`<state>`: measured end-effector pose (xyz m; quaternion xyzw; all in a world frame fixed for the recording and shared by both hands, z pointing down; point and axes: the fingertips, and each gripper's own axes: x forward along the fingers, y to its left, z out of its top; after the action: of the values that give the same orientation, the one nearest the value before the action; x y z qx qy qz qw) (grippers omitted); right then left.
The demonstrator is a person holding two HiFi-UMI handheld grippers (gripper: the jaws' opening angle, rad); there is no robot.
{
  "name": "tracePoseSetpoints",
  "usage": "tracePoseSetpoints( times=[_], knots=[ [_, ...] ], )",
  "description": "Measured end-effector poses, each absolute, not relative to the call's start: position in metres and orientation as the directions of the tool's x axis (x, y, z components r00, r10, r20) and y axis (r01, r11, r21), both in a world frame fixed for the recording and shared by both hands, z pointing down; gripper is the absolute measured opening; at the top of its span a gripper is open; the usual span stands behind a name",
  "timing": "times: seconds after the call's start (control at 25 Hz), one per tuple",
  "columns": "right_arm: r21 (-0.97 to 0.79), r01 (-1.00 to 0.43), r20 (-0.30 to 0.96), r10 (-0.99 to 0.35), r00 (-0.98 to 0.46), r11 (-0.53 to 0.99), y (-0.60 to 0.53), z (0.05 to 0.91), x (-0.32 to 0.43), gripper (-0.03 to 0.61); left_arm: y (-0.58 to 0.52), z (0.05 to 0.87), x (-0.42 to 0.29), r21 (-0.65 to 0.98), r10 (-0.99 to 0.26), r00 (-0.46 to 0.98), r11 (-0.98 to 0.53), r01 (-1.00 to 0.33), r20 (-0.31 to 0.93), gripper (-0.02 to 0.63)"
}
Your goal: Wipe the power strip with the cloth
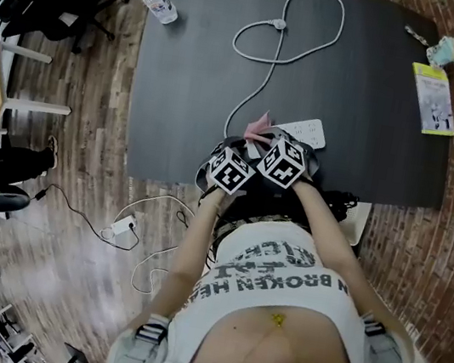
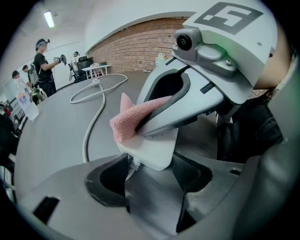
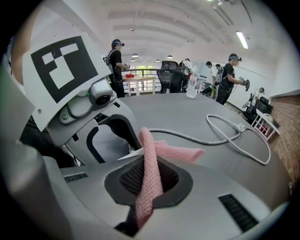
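Left tool is clamped on the near end of the white strip, which sits between its two dark pads; right tool is closed on the pink cloth, pinched between its jaws with a free end flopping forward; in the left gripper view the cloth is pressed onto the top of the strip, just beyond the left jaws; the strip lies on the dark table near its front edge, and its white cord loops away across the table.
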<state>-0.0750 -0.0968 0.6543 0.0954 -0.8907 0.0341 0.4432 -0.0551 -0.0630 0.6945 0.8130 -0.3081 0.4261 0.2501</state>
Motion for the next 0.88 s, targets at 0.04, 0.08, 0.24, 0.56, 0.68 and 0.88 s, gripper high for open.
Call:
tracePoseSetpoints(
  times=[0.04,0.08,0.24,0.56,0.68,0.88],
  knots=[
    [0.022,-0.207,0.795,-0.143,-0.589,0.978,-0.098,0.654,-0.073,0.017,-0.063,0.695,-0.055,0.144,-0.287,0.446,-0.685,-0.714,0.848,0.275],
    [0.022,-0.214,0.795,-0.147,-0.589,0.977,-0.099,0.654,-0.071,0.017,-0.063,0.695,-0.055,0.143,-0.287,0.446,-0.685,-0.714,0.848,0.275],
    [0.027,-0.246,0.796,-0.169,-0.581,0.969,-0.104,0.654,-0.060,0.017,-0.063,0.694,-0.054,0.145,-0.286,0.448,-0.686,-0.713,0.847,0.275],
    [0.018,-0.307,0.796,-0.200,-0.572,0.952,-0.113,0.653,-0.045,0.017,-0.063,0.695,-0.055,0.148,-0.283,0.452,-0.690,-0.708,0.846,0.275],
    [0.015,-0.317,0.795,-0.204,-0.571,0.948,-0.115,0.654,-0.041,0.017,-0.063,0.696,-0.054,0.149,-0.282,0.452,-0.690,-0.708,0.846,0.275],
    [0.018,-0.340,0.797,-0.219,-0.563,0.940,-0.117,0.655,-0.035,0.017,-0.062,0.697,-0.052,0.151,-0.280,0.456,-0.692,-0.706,0.845,0.275]
  ],
)
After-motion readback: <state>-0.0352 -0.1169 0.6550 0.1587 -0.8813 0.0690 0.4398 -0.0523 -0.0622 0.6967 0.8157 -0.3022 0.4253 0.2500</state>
